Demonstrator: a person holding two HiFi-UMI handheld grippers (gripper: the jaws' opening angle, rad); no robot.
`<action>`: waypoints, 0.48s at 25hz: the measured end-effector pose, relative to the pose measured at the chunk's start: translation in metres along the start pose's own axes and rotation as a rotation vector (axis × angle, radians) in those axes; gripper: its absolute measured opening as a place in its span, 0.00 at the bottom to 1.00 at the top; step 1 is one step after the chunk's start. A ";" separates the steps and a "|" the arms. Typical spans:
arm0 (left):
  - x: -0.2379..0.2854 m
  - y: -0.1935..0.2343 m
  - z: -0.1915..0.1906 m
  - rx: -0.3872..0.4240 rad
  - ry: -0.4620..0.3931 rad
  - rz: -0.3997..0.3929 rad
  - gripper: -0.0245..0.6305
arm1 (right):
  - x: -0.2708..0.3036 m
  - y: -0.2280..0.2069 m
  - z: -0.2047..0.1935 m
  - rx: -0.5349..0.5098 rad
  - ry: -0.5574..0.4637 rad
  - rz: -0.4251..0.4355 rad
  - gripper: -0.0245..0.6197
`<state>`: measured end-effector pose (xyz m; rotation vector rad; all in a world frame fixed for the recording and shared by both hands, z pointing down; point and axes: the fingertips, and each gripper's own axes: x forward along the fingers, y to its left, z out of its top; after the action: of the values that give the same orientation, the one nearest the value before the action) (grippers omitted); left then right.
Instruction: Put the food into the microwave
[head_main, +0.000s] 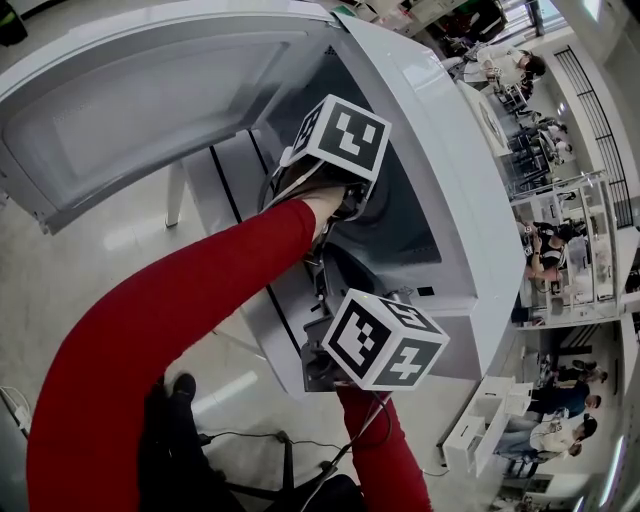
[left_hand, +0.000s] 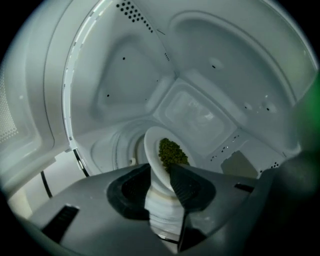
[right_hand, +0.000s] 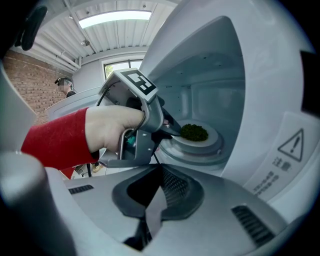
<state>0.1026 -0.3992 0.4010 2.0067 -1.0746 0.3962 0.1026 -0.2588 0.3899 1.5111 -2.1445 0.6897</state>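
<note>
Green food on its plate sits inside the microwave, your left gripper slack-open around the rim; only withdrawing seems left.

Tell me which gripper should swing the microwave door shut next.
Probably the right gripper: it is empty, outside the microwave. The left gripper is deep inside, jaws apart around the plate rim.

The white microwave's open door swings out left, clear of the mouth. The left gripper and the red-sleeved arm fill the mouth's near left. A white plate of green food takes the middle of the cavity floor. Room remains above the plate and at the mouth's right, where the right gripper sits just outside.
</note>
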 end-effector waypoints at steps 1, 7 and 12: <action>0.001 0.000 0.000 0.017 0.001 0.009 0.22 | 0.000 0.000 0.001 -0.001 0.000 0.000 0.06; 0.004 -0.002 0.000 0.086 -0.001 0.028 0.25 | 0.001 -0.003 0.001 0.004 0.007 -0.001 0.06; 0.005 -0.002 0.001 0.161 -0.012 0.040 0.26 | 0.003 -0.002 0.001 0.009 0.006 0.001 0.06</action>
<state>0.1071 -0.4020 0.4026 2.1328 -1.1224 0.5065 0.1038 -0.2625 0.3913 1.5109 -2.1402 0.7041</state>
